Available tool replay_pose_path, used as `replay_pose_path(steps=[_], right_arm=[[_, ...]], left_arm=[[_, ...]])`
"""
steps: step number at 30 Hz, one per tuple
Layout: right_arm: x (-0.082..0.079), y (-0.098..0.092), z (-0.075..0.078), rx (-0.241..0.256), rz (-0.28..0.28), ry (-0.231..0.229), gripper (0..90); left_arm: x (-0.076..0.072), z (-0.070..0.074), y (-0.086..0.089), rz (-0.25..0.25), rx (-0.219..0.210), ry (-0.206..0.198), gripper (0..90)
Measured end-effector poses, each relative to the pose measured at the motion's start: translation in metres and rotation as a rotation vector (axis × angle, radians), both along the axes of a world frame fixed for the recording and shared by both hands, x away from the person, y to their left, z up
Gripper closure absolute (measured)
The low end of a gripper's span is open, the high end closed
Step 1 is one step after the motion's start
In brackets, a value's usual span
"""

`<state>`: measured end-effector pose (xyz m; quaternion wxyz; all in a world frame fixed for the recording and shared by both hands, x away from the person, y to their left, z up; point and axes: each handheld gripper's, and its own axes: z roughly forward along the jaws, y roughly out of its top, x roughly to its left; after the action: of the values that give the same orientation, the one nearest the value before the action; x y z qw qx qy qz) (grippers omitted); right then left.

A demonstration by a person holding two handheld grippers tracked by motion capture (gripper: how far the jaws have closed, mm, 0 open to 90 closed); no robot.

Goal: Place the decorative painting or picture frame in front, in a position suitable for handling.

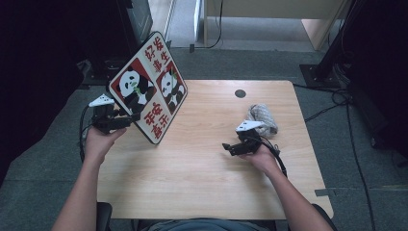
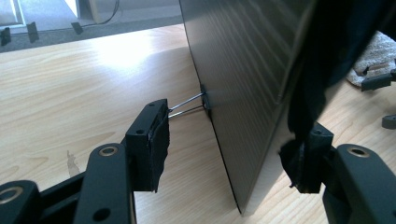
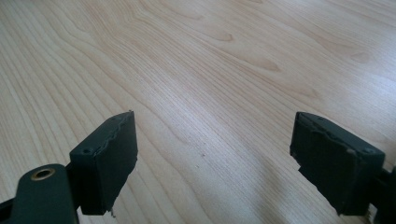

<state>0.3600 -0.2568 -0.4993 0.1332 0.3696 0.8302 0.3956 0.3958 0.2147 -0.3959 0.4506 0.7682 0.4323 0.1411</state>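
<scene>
A square sign board (image 1: 149,86) with panda pictures and red characters stands tilted on one corner at the table's left. Its dark back (image 2: 243,70) runs edge-on between the jaws of my left gripper (image 2: 229,149), which are wide apart. A binder clip (image 2: 204,99) sits on the board, and its wire handles reach toward the left jaw. From above, my left gripper (image 1: 130,118) is at the board's lower left edge. My right gripper (image 1: 227,147) hovers open over bare wood (image 3: 212,158) at the right, with nothing between its fingers.
A crumpled grey-white cloth (image 1: 262,118) lies just behind the right gripper, also seen as the cloth (image 2: 378,56) past the board. The wooden table (image 1: 202,173) has a round cable hole (image 1: 240,93) at the back. Cables (image 1: 337,98) trail on the floor at right.
</scene>
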Motion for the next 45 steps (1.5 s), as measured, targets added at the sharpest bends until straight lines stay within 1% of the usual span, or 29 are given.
replay_pose_path(steps=[2, 3, 5, 6, 8, 9, 10, 13, 14, 16, 17, 18, 21, 23, 24, 27, 28, 29, 30, 31, 32, 33, 36, 37, 38, 39, 41, 44, 45], right_arm=[[0.001, -0.003, 0.003, -0.004, -0.017, 0.017, 15.8], [0.001, -0.003, 0.003, -0.004, -0.017, 0.017, 15.8], [0.0, -0.005, 0.007, -0.022, -0.028, 0.016, 15.8], [0.0, -0.005, 0.008, -0.022, -0.031, 0.012, 15.8], [0.0, -0.006, 0.009, -0.019, -0.038, 0.017, 15.8], [0.0, -0.008, 0.011, -0.008, -0.048, 0.017, 16.8], [0.0, -0.008, 0.011, -0.008, -0.048, 0.017, 16.8], [0.0, -0.012, 0.015, 0.003, -0.066, 0.024, 18.1], [0.0, -0.014, 0.016, 0.01, -0.073, 0.022, 18.8], [0.0, -0.016, 0.017, 0.01, -0.072, 0.023, 19.0], [0.0, -0.018, 0.018, 0.009, -0.08, 0.028, 19.6], [0.0, -0.018, 0.018, 0.009, -0.08, 0.028, 19.6], [0.001, -0.022, 0.019, 0.015, -0.095, 0.034, 20.9], [0.001, -0.025, 0.02, 0.015, -0.102, 0.045, 21.7], [0.001, -0.025, 0.02, 0.015, -0.102, 0.045, 21.7], [0.002, -0.027, 0.021, 0.01, -0.108, 0.045, 22.0], [0.002, -0.028, 0.021, 0.011, -0.11, 0.046, 22.3], [0.002, -0.029, 0.022, 0.013, -0.117, 0.046, 22.4], [0.002, -0.029, 0.022, 0.013, -0.117, 0.046, 22.4], [0.002, -0.03, 0.022, 0.013, -0.123, 0.052, 22.8], [0.002, -0.03, 0.022, 0.013, -0.123, 0.052, 22.8], [0.002, -0.031, 0.022, 0.012, -0.122, 0.049, 23.4], [0.002, -0.033, 0.022, 0.015, -0.123, 0.052, 24.1], [0.003, -0.034, 0.023, 0.02, -0.124, 0.053, 24.5], [0.003, -0.034, 0.023, 0.02, -0.124, 0.053, 24.5], [0.003, -0.035, 0.024, 0.027, -0.131, 0.059, 24.6], [0.003, -0.036, 0.024, 0.029, -0.133, 0.059, 24.7], [0.003, -0.037, 0.024, 0.028, -0.137, 0.062, 24.8], [0.004, -0.038, 0.024, 0.028, -0.141, 0.066, 25.0]], left_arm=[[0.001, 0.0, -0.001, 0.002, -0.001, -0.004, 43.2], [0.001, 0.001, -0.002, 0.001, -0.007, -0.006, 43.2], [0.001, 0.002, -0.003, 0.0, -0.016, -0.016, 47.7], [0.001, 0.002, -0.003, 0.003, -0.018, -0.019, 48.6], [0.0, 0.003, -0.003, 0.0, -0.022, -0.02, 52.0], [0.0, 0.003, -0.004, -0.002, -0.027, -0.022, 53.7], [0.0, 0.004, -0.004, -0.002, -0.03, -0.027, 53.7], [-0.002, 0.006, -0.006, -0.008, -0.028, -0.043, 60.1], [-0.002, 0.007, -0.006, -0.016, -0.036, -0.043, 64.5], [-0.002, 0.007, -0.006, -0.018, -0.041, -0.04, 65.9], [-0.003, 0.008, -0.007, -0.021, -0.044, -0.036, 69.0], [-0.003, 0.008, -0.007, -0.021, -0.044, -0.036, 69.2], [-0.003, 0.008, -0.007, -0.015, -0.039, -0.037, 69.5], [-0.003, 0.01, -0.007, 0.001, -0.032, -0.032, 71.1], [-0.003, 0.01, -0.007, 0.001, -0.032, -0.032, 71.9], [-0.005, 0.011, -0.007, 0.024, -0.001, -0.044, 73.8], [-0.005, 0.011, -0.006, 0.031, 0.001, -0.045, 75.1], [-0.005, 0.011, -0.003, 0.037, -0.015, -0.04, 76.8], [-0.005, 0.011, -0.003, 0.037, -0.015, -0.04, 77.4], [-0.004, 0.01, 0.001, 0.037, -0.046, -0.025, 77.9], [-0.004, 0.01, 0.001, 0.037, -0.046, -0.025, 78.3], [-0.003, 0.01, 0.002, 0.038, -0.06, -0.017, 78.5], [-0.003, 0.01, 0.003, 0.038, -0.066, -0.014, 79.0], [-0.003, 0.01, 0.003, 0.041, -0.081, -0.009, 79.2], [-0.003, 0.01, 0.003, 0.041, -0.081, -0.009, 79.5], [-0.003, 0.01, 0.005, 0.036, -0.094, 0.001, 79.7], [-0.003, 0.01, 0.005, 0.032, -0.103, 0.005, 80.1], [-0.003, 0.01, 0.004, 0.028, -0.112, 0.007, 80.6], [-0.004, 0.011, 0.004, 0.024, -0.109, 0.005, 80.7]])
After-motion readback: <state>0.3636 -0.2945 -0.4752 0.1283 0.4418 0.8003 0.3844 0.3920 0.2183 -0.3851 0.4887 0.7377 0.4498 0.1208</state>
